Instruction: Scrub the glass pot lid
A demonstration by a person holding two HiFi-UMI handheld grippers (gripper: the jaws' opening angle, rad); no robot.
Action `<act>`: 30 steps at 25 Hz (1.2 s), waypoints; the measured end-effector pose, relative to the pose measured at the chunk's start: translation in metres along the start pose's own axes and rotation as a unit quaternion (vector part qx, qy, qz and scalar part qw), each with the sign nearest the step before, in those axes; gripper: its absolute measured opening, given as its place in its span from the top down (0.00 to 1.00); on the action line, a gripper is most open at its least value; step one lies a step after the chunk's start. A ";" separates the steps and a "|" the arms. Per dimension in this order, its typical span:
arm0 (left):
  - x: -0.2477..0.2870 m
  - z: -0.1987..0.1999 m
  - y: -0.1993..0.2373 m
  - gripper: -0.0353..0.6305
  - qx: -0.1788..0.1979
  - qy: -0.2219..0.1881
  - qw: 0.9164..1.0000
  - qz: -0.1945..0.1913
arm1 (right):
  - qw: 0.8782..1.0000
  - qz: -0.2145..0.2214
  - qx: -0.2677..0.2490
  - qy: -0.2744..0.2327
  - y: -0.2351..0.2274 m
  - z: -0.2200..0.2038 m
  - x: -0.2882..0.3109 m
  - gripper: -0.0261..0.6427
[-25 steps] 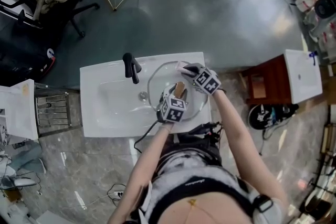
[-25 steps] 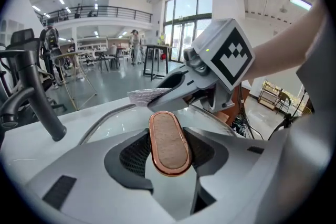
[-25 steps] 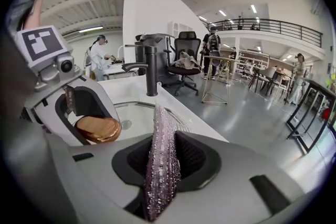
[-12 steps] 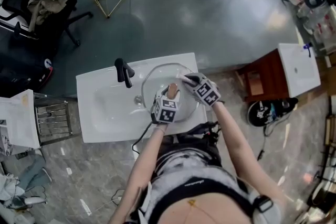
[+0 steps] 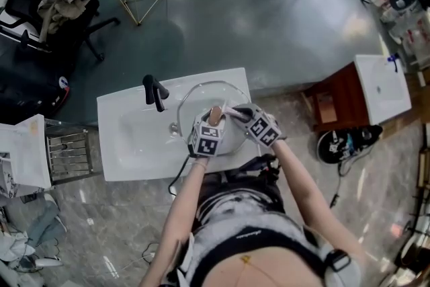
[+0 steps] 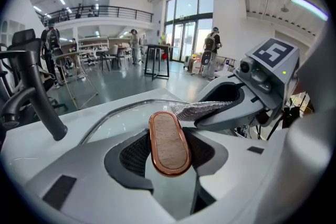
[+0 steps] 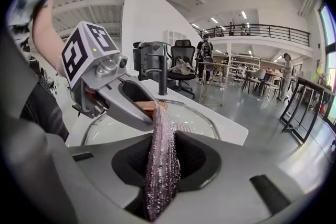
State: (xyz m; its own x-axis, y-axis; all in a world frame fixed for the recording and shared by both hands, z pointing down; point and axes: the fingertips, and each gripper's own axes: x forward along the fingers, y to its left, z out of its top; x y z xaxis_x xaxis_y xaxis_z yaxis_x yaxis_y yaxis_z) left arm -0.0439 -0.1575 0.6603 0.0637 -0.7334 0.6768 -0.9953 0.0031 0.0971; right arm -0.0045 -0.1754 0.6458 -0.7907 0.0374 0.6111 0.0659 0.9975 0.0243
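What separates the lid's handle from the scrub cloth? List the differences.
The handle is a flat wooden oval with a copper rim; the scrub cloth is draping, glittery mesh. The handle sits in the left gripper; the scrub cloth hangs in the right gripper. Both are clamped between jaws.

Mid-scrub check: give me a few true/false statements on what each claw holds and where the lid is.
1. The left claw is shut on the lid handle. True.
2. The right claw is empty. False: it pinches a sparkly mesh scrubbing cloth.
3. The glass lid is over the white sink. True.
4. The faucet is chrome. False: it is black.
5. The cloth hangs far from the handle. False: its free end reaches the handle.
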 end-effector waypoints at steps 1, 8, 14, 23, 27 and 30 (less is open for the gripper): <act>-0.001 0.001 0.000 0.64 -0.001 0.001 1.000 0.001 | 1.000 0.002 -0.003 -0.002 0.003 -0.001 -0.002 0.82; -0.009 0.006 -0.005 0.53 0.001 -0.007 1.000 -0.027 | 1.000 0.020 -0.015 -0.017 0.005 -0.003 -0.002 0.82; -0.049 -0.015 0.002 0.50 0.013 -0.013 0.999 -0.029 | 0.999 0.016 -0.019 -0.024 0.007 -0.002 -0.002 0.82; -0.094 -0.047 0.082 0.51 -0.186 -0.078 0.979 -0.027 | 0.999 -0.034 -0.007 -0.014 0.002 -0.004 0.000 0.82; -0.094 -0.071 0.121 0.51 -0.252 -0.062 0.965 -0.039 | 0.998 -0.065 0.016 -0.010 0.000 -0.004 0.003 0.82; -0.086 -0.083 0.129 0.52 -0.305 -0.054 0.947 -0.090 | 0.996 -0.088 0.033 -0.003 -0.002 -0.004 0.003 0.82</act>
State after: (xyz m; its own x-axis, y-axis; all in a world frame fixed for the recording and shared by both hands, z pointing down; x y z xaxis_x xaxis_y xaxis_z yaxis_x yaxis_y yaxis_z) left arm -0.1716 -0.0376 0.6756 0.1872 -0.8245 0.5341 -0.7401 0.2391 0.6285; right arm -0.0045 -0.1773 0.6511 -0.7897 -0.1392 0.5976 -0.1147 0.9902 0.0791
